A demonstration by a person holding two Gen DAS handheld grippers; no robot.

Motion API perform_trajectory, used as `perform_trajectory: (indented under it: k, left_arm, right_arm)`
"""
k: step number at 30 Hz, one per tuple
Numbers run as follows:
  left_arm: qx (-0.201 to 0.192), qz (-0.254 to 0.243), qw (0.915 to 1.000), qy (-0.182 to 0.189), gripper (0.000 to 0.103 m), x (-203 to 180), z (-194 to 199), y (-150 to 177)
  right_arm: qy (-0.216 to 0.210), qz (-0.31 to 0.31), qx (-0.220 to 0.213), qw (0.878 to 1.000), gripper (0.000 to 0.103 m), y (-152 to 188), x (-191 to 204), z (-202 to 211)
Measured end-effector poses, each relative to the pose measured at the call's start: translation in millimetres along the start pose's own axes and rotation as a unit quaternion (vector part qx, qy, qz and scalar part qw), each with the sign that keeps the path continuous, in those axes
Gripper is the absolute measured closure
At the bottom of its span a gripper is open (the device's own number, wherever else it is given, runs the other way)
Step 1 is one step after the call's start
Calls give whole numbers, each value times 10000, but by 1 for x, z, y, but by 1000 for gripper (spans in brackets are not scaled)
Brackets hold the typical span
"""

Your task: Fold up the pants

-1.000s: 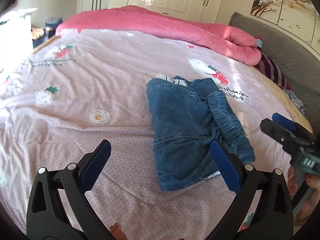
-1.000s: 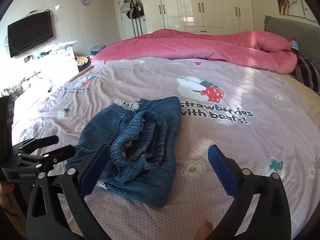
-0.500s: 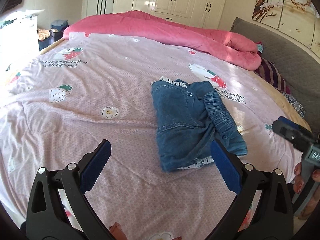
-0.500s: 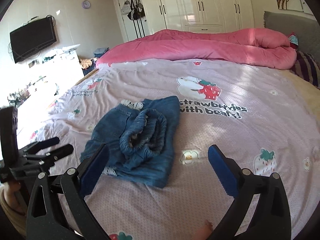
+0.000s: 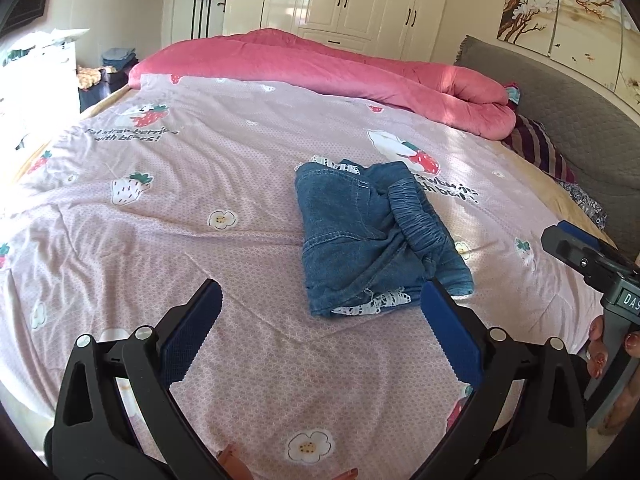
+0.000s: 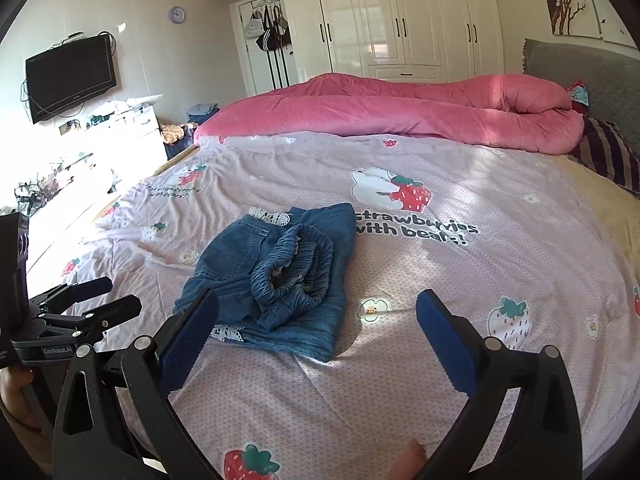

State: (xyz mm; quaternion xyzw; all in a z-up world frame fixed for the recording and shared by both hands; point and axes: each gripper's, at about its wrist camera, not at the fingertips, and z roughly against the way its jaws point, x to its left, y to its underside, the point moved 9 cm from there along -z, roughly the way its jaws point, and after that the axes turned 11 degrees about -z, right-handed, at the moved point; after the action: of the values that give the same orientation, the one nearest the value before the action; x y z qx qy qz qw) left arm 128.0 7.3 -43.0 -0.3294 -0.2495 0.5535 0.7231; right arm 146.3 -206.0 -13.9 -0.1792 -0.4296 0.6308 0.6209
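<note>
The blue denim pants [image 5: 372,236] lie folded in a compact bundle on the pink strawberry bedsheet [image 5: 168,216], elastic waistband on top, white lace trim showing at the near and far ends. They also show in the right wrist view [image 6: 276,276]. My left gripper [image 5: 320,332] is open and empty, held back from the bundle's near edge. My right gripper [image 6: 316,336] is open and empty, also back from the pants. Each gripper shows in the other's view, the right at the side [image 5: 580,256] and the left at the side [image 6: 88,300].
A rolled pink duvet [image 5: 332,68] lies along the far side of the bed. A grey headboard [image 5: 576,120] and striped pillow [image 5: 536,148] are on the right. White wardrobes [image 6: 400,20], a wall TV [image 6: 70,76] and a cluttered white dresser [image 6: 120,136] stand beyond the bed.
Both grippers have drawn back from the folded pants, which now look smaller and farther away. The pants have not moved. Both grippers stay open.
</note>
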Motion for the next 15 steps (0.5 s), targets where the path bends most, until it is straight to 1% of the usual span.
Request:
perform_trajectory:
  k: [5,9,15]
  left_arm:
    - [-45,-50,10000,15,10,-5,8,0]
    - [-1,-106,9999,34,10,-11,12,4]
    - [62,-143,9999,15,10,-13,17,13]
  right_arm:
    - [-13,82,-5,10000,5,2,7,7]
    - [-51,90,52,9999,5,8,12,10]
    - [-1,74,140,9999,5,17,9,13]
